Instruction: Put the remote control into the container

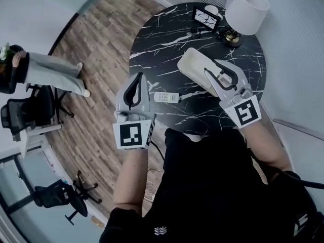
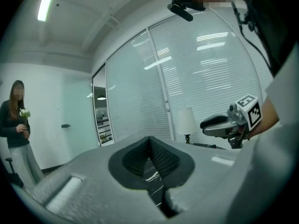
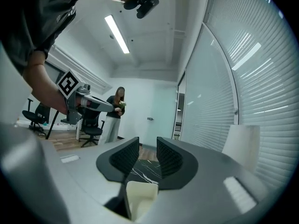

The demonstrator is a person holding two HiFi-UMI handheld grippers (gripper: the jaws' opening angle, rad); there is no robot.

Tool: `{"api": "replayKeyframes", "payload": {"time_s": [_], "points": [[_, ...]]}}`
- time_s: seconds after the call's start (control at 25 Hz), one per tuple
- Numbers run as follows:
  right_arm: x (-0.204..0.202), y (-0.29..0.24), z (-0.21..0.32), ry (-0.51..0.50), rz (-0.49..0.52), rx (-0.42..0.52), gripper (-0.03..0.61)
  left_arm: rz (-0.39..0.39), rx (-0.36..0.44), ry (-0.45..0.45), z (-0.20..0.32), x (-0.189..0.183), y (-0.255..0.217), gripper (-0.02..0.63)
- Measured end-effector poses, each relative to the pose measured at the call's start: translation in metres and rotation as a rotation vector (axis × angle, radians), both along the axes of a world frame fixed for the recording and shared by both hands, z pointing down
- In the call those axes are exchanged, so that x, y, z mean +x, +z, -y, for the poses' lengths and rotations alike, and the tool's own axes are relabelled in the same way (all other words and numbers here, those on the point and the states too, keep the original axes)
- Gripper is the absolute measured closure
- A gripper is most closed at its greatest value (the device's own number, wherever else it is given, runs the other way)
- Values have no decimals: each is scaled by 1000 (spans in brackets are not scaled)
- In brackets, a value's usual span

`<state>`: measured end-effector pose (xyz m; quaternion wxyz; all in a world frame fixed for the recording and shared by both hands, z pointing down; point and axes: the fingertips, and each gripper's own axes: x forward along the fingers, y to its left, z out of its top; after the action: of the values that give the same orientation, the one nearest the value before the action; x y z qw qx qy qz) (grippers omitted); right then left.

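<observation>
Remote control (image 1: pixel 166 97), slim white, centre frame on black marble tabletop (image 1: pixel 167 39); right tool (image 1: pixel 212 67) clamps cream oblong container (image 1: pixel 195 65); left tool (image 1: pixel 135 78) closed.

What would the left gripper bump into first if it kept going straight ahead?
Likely nothing near: the left gripper aims low over the table toward the blinds; the remote and lamp sit to its right. Depth is unclear.

Cool, even light falls from ceiling strips (image 2: pixel 46 3), which streak the glass wall (image 2: pixel 205 78). Every view bulges fisheye-like with dark corners. The near jaws look soft, and the worktop (image 1: pixel 167 54) gleams faintly.
</observation>
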<state>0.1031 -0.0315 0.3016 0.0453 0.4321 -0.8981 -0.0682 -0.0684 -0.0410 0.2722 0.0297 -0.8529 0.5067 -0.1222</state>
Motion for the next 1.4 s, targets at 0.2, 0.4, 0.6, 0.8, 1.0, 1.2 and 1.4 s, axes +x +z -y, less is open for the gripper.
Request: {"api": "replayKeyframes", "payload": {"time_s": [0.2,0.4,0.6,0.8,1.0,1.2,1.4], "points": [[-21,8,4,107,-8,-46,468,-26,24,163,9,-1,0,614],[-50,12,11,214,-3,-70,474,-49,-19,289,24,-24,13,614],[-70,21,9,335,7,-100,492,-57,-52,410,31,-40,33,614],[-82,34,-9,432,17,-147,492,-73,-81,522,30,-43,46,614],[-83,45,-30,530,35,-209,492,-31,-85,639,27,-42,67,614],[-89,47,-42,553,44,-225,492,-6,-186,771,8,-37,104,614],[-99,51,-48,539,42,-223,492,72,-245,815,-15,-44,140,614]]}}
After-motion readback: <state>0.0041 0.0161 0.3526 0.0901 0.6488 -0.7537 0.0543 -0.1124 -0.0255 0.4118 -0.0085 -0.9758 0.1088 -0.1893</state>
